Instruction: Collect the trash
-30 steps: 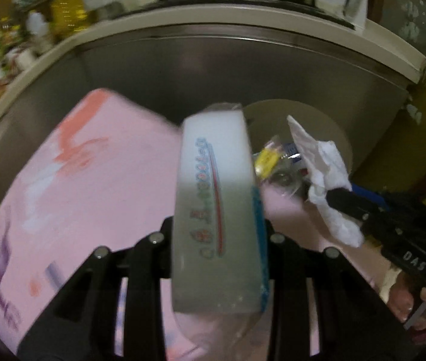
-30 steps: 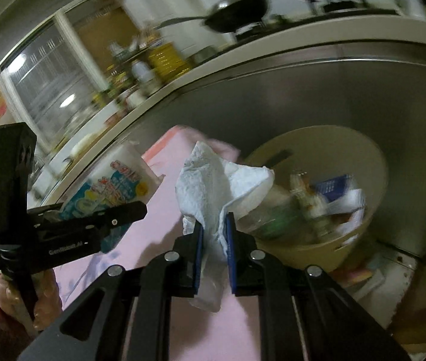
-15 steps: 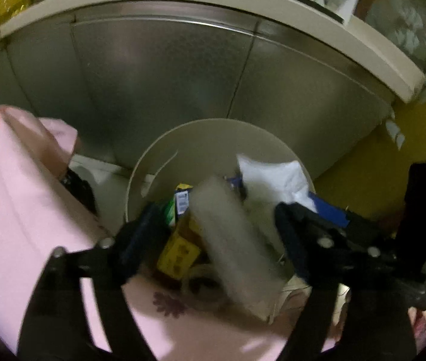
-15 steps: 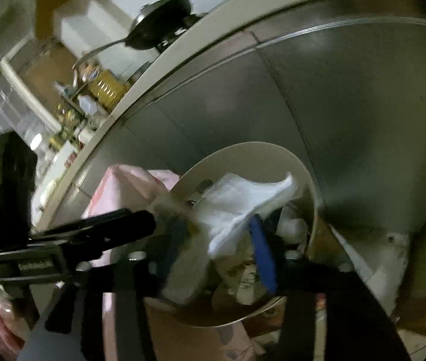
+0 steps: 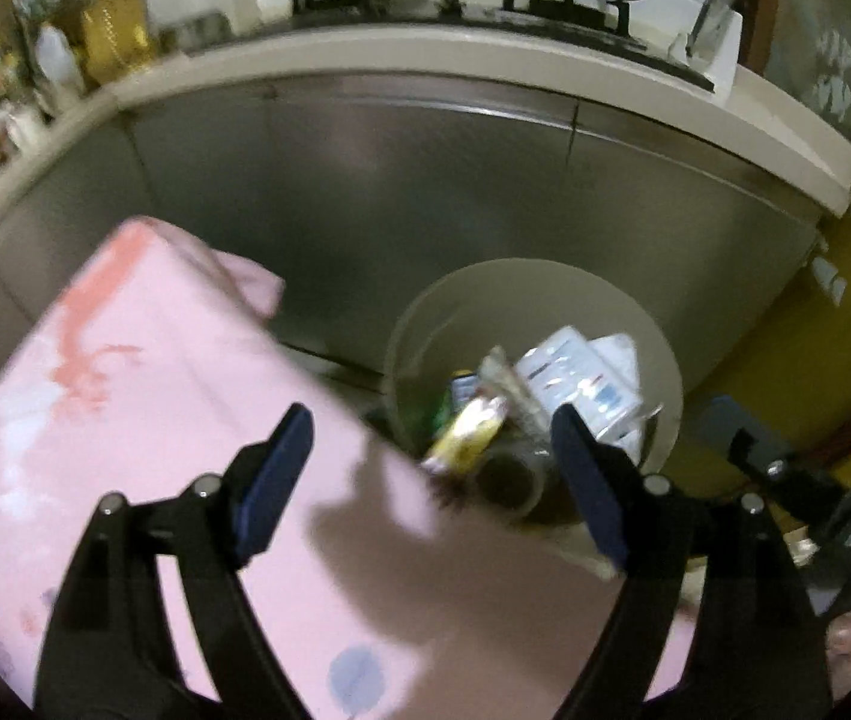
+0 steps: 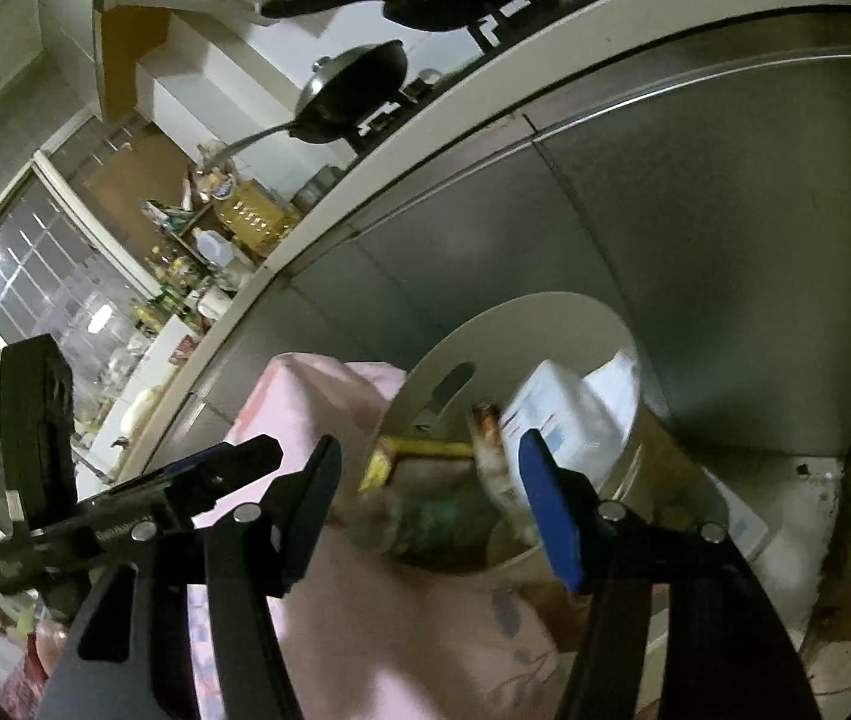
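Note:
A round beige trash bin stands on the floor against a steel cabinet; it also shows in the right wrist view. Inside lie a white tissue pack, also seen in the right wrist view, a crumpled white tissue, a yellow wrapper and other rubbish. My left gripper is open and empty above the table edge near the bin. My right gripper is open and empty, just in front of the bin. The left gripper shows at the left of the right wrist view.
A table with a pink cloth lies under both grippers, its edge next to the bin. The steel cabinet front is behind the bin, with a white counter and black pans above. A yellow wall is on the right.
Both grippers opened over the bin. The tissue pack left the left gripper and the crumpled tissue left the right gripper; both now lie in the bin. The grippers drew back slightly.

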`<state>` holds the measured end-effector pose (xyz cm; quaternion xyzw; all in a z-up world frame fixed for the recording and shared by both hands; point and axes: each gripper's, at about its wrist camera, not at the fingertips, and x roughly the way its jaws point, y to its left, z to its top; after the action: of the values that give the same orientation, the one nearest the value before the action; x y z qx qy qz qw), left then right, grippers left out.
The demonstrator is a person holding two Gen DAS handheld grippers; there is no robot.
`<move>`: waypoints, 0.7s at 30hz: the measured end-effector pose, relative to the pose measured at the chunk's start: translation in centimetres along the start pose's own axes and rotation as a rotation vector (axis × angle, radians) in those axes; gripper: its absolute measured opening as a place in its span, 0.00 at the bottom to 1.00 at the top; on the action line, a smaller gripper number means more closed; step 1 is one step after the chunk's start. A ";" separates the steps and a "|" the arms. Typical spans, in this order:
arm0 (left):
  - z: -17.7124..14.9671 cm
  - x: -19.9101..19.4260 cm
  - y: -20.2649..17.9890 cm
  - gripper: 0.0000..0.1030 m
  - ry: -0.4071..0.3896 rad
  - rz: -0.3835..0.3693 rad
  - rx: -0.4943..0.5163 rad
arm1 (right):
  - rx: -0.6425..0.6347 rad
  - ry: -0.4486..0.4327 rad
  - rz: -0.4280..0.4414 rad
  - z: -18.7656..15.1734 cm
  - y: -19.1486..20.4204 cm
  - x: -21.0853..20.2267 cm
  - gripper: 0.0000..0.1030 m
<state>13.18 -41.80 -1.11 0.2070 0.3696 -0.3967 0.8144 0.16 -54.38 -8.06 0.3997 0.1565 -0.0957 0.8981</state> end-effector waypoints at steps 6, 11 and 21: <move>-3.6 -6.2 1.3 0.76 -0.091 0.096 -0.013 | 0.024 -0.034 0.009 -2.0 2.2 -2.9 0.58; -6.5 -10.2 2.8 0.79 -0.124 0.123 -0.034 | 0.006 -0.053 0.005 -4.0 4.7 -5.4 0.58; -11.0 -16.8 5.8 0.92 -0.210 0.149 -0.088 | -0.088 -0.073 -0.002 -6.0 10.7 -8.7 0.58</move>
<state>6.04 -23.13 4.90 0.1553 0.2827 -0.3380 0.8842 -6.02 -42.36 -1.38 0.3559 0.1282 -0.1042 0.9198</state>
